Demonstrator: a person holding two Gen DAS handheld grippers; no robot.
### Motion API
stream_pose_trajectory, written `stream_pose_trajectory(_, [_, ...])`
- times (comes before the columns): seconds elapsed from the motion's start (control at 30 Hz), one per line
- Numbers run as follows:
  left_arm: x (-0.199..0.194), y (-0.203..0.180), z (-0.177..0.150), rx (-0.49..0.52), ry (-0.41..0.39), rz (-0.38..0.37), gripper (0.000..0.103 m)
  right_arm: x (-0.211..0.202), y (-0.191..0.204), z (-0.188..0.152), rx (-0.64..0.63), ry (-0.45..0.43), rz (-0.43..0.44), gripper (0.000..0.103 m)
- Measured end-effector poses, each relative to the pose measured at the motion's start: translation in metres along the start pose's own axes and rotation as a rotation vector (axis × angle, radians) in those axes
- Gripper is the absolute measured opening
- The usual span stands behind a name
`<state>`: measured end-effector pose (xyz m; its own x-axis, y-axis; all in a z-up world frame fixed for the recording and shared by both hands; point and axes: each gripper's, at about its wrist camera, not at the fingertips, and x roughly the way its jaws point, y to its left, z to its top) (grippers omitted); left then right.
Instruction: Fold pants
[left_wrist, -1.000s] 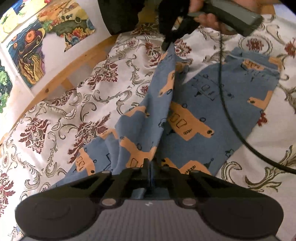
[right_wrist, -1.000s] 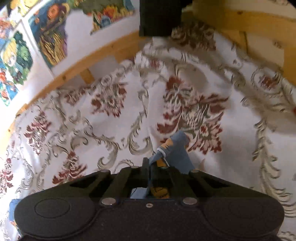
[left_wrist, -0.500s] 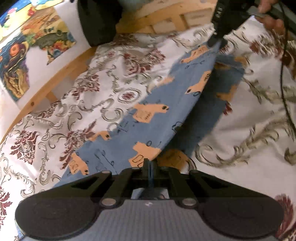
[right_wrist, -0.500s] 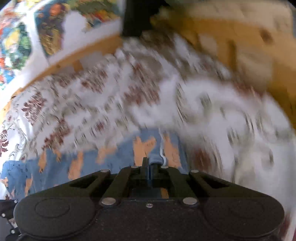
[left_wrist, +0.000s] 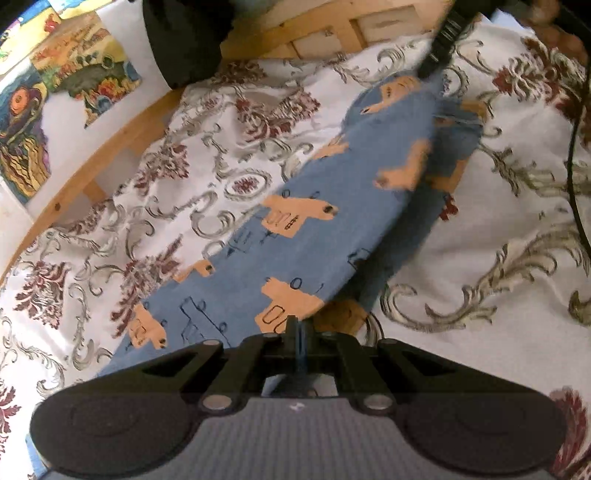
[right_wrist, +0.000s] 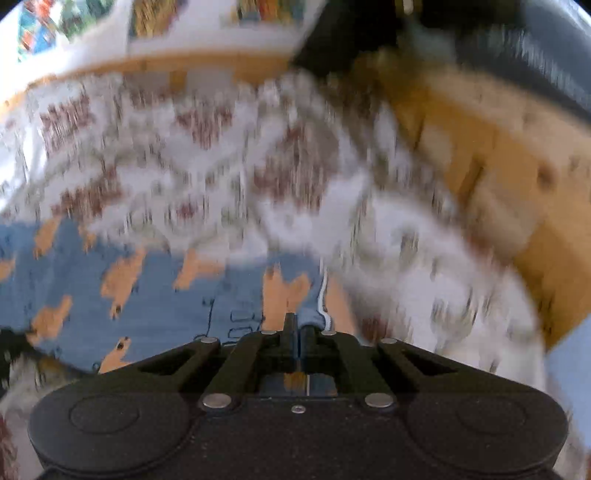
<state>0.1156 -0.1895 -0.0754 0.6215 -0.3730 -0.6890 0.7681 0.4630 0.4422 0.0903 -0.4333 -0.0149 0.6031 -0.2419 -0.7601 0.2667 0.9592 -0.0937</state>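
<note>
- Spread under everything is a bed cover (left_wrist: 461, 258), white with maroon flowers and grey-gold scrolls; a pale wooden bed frame (left_wrist: 122, 147) borders it, and colourful pictures (left_wrist: 26, 133) hang on the white wall past the frame.
- On that cover are the pants (left_wrist: 325, 206), blue fabric printed with orange shapes and thin dark line drawings.
- Seen from the left wrist, the pants run as one long band, stretched between the two tools, their long axis slanting from the near tool up toward the far corner of the frame.
- One long edge is lifted off the cover and casts a shadow; a lower layer of the same fabric shows beneath it.
- The left tongs (left_wrist: 298, 334) are pressed together on the near end of the pants.
- The right tongs (right_wrist: 298, 334) are likewise clamped on the pants, at a hem with a white stitched edge; that view is badly blurred.
- A black cable (left_wrist: 574, 177) crosses the cover beside the pants.
</note>
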Motion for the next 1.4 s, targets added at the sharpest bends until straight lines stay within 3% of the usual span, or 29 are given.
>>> stream_pose_trajectory(0.1, [0.001, 0.000, -0.006, 0.010, 0.015, -0.010, 0.001, 0.017, -0.011, -0.013, 0.080, 0.138, 0.050, 0.000])
stream_pose_trajectory(0.27, [0.003, 0.003, -0.009, 0.009, 0.028, -0.016, 0.001, 0.026, -0.019, -0.014, 0.141, 0.247, 0.116, 0.000])
stream_pose_trajectory(0.43, [0.011, 0.003, -0.010, -0.013, 0.051, -0.023, 0.001, 0.031, -0.020, -0.014, 0.163, 0.255, 0.113, 0.003])
stream_pose_trajectory(0.57, [0.011, 0.009, -0.015, -0.034, 0.061, -0.047, 0.010, 0.035, -0.018, -0.016, 0.128, 0.285, 0.115, 0.021])
stream_pose_trajectory(0.6, [0.008, 0.013, -0.017, -0.045, 0.062, -0.060, 0.013, 0.033, -0.020, -0.015, 0.134, 0.295, 0.130, 0.030])
stream_pose_trajectory(0.67, [-0.002, 0.023, -0.022, -0.080, 0.061, -0.091, 0.036, 0.025, -0.024, -0.013, 0.130, 0.320, 0.170, 0.048])
stream_pose_trajectory(0.7, [-0.009, 0.032, -0.026, -0.123, 0.056, -0.116, 0.045, 0.018, -0.024, -0.013, 0.116, 0.331, 0.190, 0.062])
stream_pose_trajectory(0.73, [-0.015, 0.040, -0.029, -0.165, 0.049, -0.135, 0.058, 0.009, -0.023, -0.011, 0.089, 0.327, 0.198, 0.068])
stream_pose_trajectory(0.8, [-0.028, 0.061, -0.036, -0.261, 0.029, -0.165, 0.061, -0.011, -0.015, -0.005, -0.007, 0.276, 0.198, 0.070])
stream_pose_trajectory(0.83, [-0.031, 0.074, -0.039, -0.310, 0.022, -0.155, 0.063, -0.019, -0.007, 0.001, -0.065, 0.239, 0.190, 0.076])
stream_pose_trajectory(0.93, [-0.022, 0.108, -0.041, -0.444, 0.022, -0.026, 0.074, -0.026, 0.024, 0.024, -0.187, 0.080, 0.219, 0.091])
stream_pose_trajectory(1.03, [-0.002, 0.143, -0.047, -0.574, 0.020, 0.085, 0.074, -0.006, 0.058, 0.053, -0.237, -0.031, 0.315, 0.091])
stream_pose_trajectory(1.2, [0.028, 0.194, -0.061, -0.796, -0.044, 0.062, 0.070, 0.054, 0.117, 0.097, -0.365, -0.079, 0.441, 0.083])
stream_pose_trajectory(1.4, [0.063, 0.211, -0.054, -0.787, -0.013, 0.079, 0.071, 0.102, 0.178, 0.128, -0.433, -0.089, 0.487, 0.082])
